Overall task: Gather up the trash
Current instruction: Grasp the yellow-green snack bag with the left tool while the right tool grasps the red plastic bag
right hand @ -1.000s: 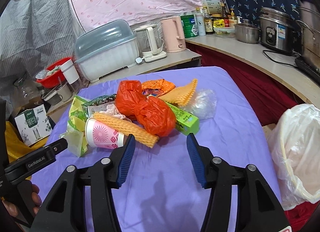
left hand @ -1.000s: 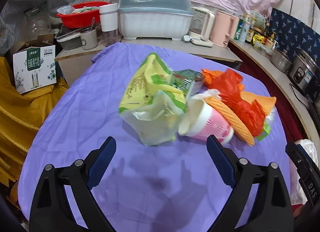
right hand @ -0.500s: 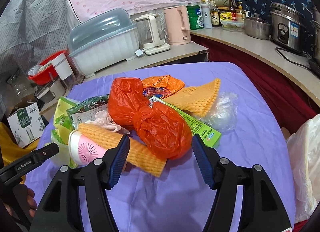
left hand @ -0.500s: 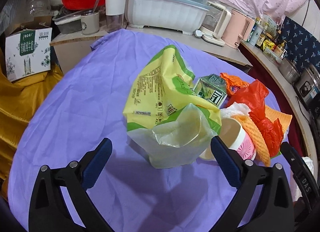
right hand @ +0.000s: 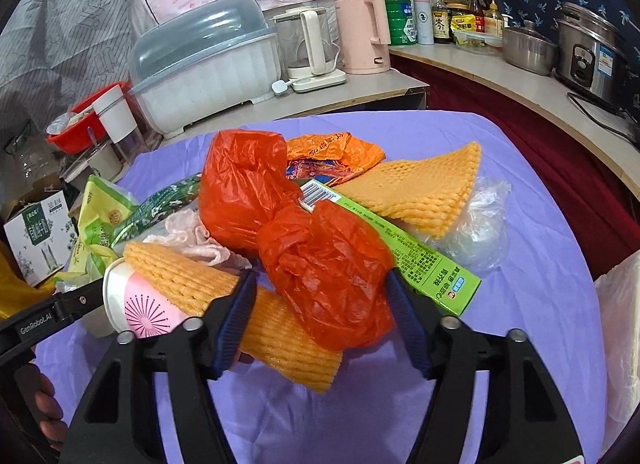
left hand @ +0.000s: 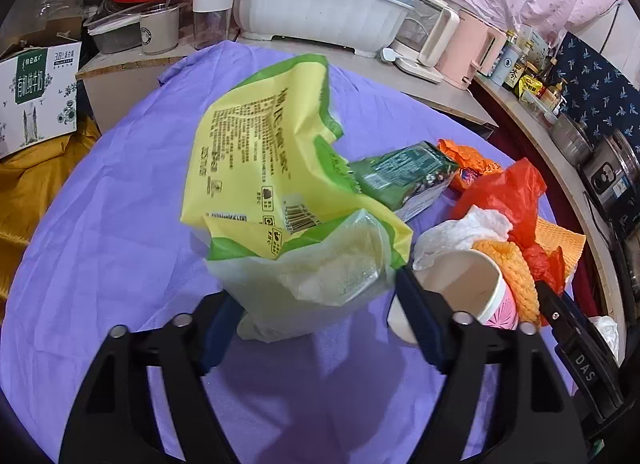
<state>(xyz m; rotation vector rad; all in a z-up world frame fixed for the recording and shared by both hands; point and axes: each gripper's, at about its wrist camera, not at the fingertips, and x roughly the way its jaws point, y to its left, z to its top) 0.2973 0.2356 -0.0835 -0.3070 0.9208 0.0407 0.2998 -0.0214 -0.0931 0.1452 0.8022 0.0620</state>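
Observation:
A trash pile lies on the purple-clothed table. My left gripper is closing around the clear lower end of a yellow-green snack bag; the bag sits between the blue pads without being squeezed. A pink paper cup lies just right of it. My right gripper is closing around a knotted red plastic bag, which rests on an orange foam net. Its left pad overlaps the net, and the bag shows no squeeze. A long green box lies beside the red bag.
A white trash bag hangs off the table's right edge. Behind the table a counter holds a covered dish rack, kettles and a rice cooker. A cardboard box stands at far left. More wrappers lie behind the pile.
Both grippers have moved forward and down onto the pile. The left jaws widened, then narrowed around the snack bag. The right jaws narrowed around the red bag.

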